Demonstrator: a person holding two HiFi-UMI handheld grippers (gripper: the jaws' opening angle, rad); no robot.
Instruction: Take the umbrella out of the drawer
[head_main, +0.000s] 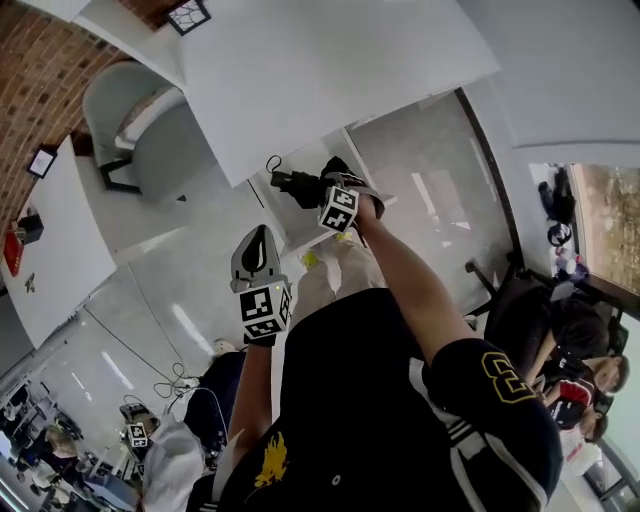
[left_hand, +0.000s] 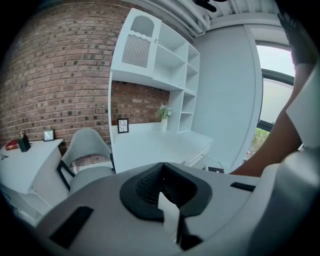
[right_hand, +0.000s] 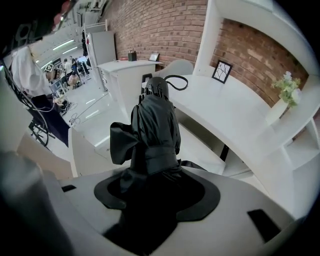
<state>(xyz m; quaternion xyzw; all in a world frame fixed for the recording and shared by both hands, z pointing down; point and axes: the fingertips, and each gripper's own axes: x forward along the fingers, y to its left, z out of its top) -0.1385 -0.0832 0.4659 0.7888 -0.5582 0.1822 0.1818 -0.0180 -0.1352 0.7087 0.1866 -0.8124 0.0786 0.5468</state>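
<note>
A black folded umbrella (right_hand: 155, 135) with a wrist loop at its far end sticks out of my right gripper (right_hand: 155, 192), whose jaws are shut on its lower part. It hangs in the air above the open white drawer (right_hand: 202, 150) under the white desk (right_hand: 235, 112). In the head view the umbrella (head_main: 293, 184) points left from the right gripper (head_main: 325, 185), beside the desk's edge (head_main: 320, 80). My left gripper (head_main: 259, 243) is nearer my body, apart from the umbrella. Its black pads (left_hand: 150, 182) meet with nothing between them.
A grey chair (head_main: 130, 120) stands at the desk's left end, with a white side table (head_main: 50, 240) beyond it. White shelves (left_hand: 165, 55), a framed picture (right_hand: 221, 71) and a small plant (right_hand: 286, 90) are on the desk. People sit at the right (head_main: 570, 370).
</note>
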